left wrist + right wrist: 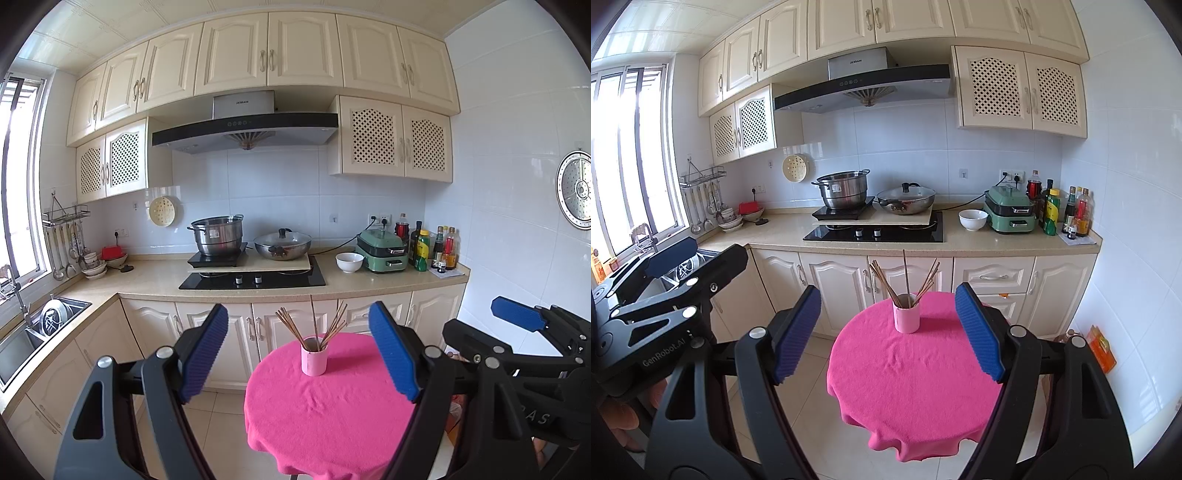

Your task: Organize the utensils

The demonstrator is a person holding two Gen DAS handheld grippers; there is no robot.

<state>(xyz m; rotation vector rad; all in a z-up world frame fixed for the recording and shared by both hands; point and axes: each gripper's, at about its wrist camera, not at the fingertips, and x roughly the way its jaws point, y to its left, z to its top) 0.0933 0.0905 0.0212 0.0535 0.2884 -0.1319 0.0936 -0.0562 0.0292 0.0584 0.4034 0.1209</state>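
A pink cup (314, 357) stands upright on a small round table with a pink cloth (332, 413). Several brown chopsticks (317, 325) stand fanned out in it. My left gripper (300, 354) is open and empty, held back from the table with the cup seen between its blue pads. My right gripper (888, 334) is also open and empty, at a similar distance; the cup (906, 314), chopsticks (905, 278) and table (912, 384) show between its fingers. Each gripper shows at the edge of the other's view.
Behind the table runs a kitchen counter (155, 280) with a hob (253, 280), a steel pot (218, 236), a wok (282, 245), a white bowl (349, 262), a green cooker (382, 249) and bottles (439, 247). A sink (33, 332) is at left. The floor is tiled (812, 362).
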